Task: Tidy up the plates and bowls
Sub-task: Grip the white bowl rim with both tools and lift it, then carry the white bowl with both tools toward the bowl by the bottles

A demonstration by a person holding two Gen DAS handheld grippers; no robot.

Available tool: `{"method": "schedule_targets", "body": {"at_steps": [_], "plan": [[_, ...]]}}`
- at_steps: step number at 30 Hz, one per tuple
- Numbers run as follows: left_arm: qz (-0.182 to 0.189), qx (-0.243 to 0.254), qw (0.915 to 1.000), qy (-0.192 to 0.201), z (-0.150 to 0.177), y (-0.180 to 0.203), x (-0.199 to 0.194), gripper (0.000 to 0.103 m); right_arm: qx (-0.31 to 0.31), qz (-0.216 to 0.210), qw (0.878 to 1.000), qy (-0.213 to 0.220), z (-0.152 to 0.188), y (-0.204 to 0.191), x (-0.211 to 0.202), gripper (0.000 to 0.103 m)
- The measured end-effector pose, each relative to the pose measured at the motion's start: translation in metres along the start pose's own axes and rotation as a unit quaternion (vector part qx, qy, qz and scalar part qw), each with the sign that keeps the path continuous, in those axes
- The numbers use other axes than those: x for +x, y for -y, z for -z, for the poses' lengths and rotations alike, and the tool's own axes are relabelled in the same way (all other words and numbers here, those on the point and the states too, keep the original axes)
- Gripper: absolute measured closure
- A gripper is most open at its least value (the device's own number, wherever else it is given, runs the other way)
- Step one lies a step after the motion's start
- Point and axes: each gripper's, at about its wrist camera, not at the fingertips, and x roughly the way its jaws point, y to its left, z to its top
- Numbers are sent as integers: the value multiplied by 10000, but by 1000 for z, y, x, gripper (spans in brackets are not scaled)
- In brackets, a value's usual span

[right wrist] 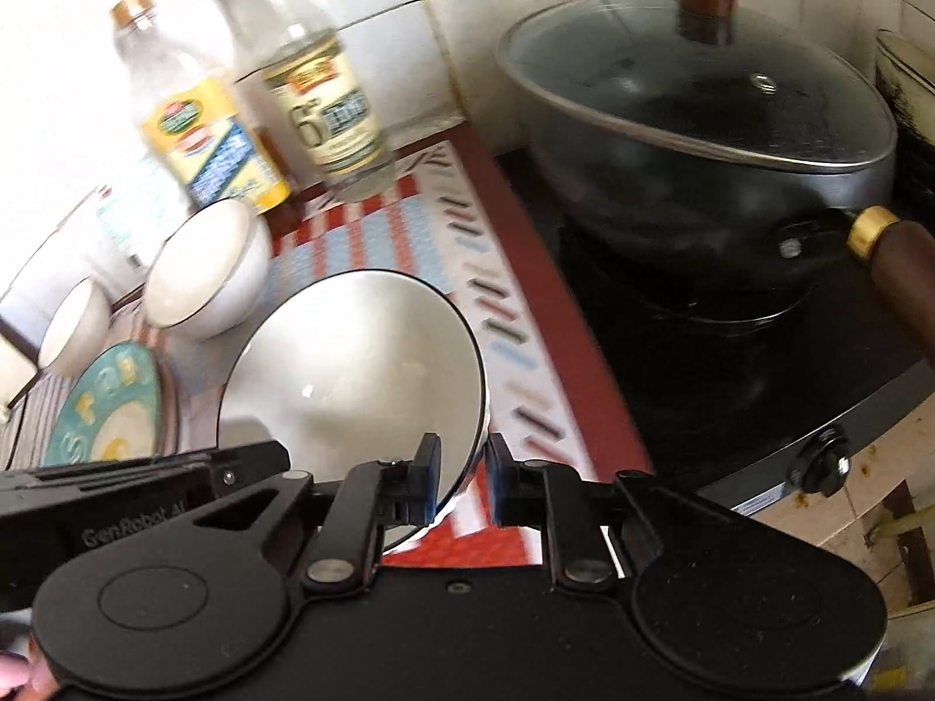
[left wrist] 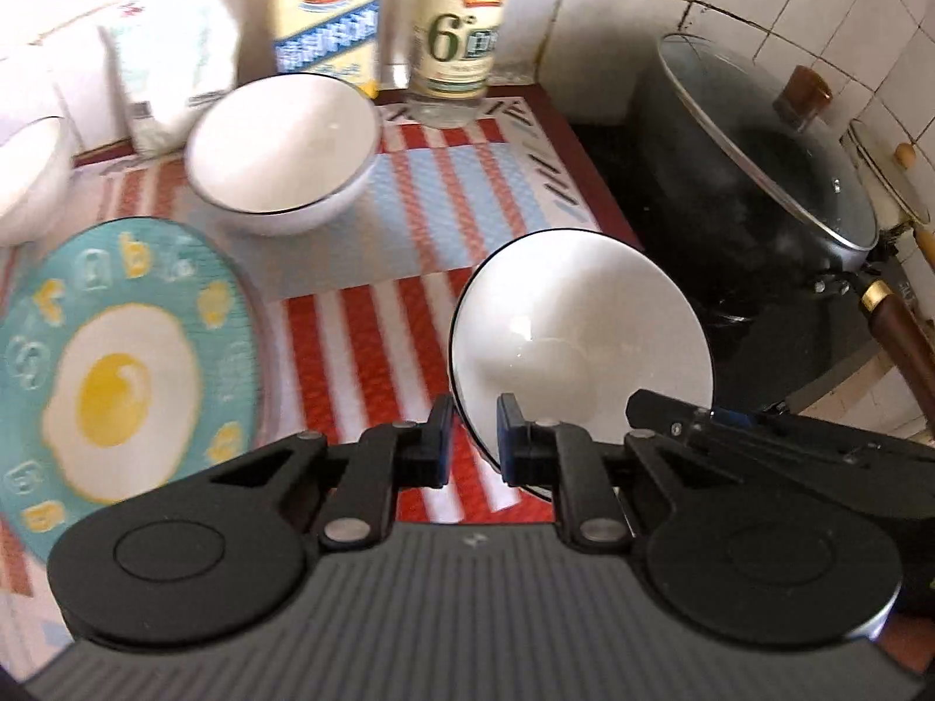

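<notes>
A white bowl with a thin dark rim (left wrist: pixel 578 339) (right wrist: pixel 356 374) is tilted on its side over the striped mat. My left gripper (left wrist: pixel 474 447) is shut on the bowl's near left rim, one pad inside and one outside. My right gripper (right wrist: pixel 461 482) grips the rim on the bowl's other side the same way. A second white bowl (left wrist: pixel 280 152) (right wrist: pixel 204 269) sits upright further back. A third bowl (left wrist: pixel 29 175) (right wrist: pixel 73 321) stands at the far left. A teal plate with a fried-egg picture (left wrist: pixel 123 374) (right wrist: pixel 111 409) lies at the left.
A black wok with a glass lid (left wrist: pixel 759 175) (right wrist: pixel 701 134) sits on the dark stove to the right, its wooden handle (right wrist: pixel 900 269) pointing toward me. Two bottles (left wrist: pixel 461 29) (right wrist: pixel 187 117) and a white bag (left wrist: pixel 169 70) stand against the tiled wall.
</notes>
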Motion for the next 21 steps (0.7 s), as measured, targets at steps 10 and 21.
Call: {"method": "schedule_targets", "body": {"at_steps": [10,21], "plan": [[-147,-84,9998,-109,17,-32,-12,89,-429,-228,9988,-85,17,-38,4,83],[-5,-579,9978,-334,22,-55,0,88,-886,-30,9960,-142,31,-54,22,82]]}}
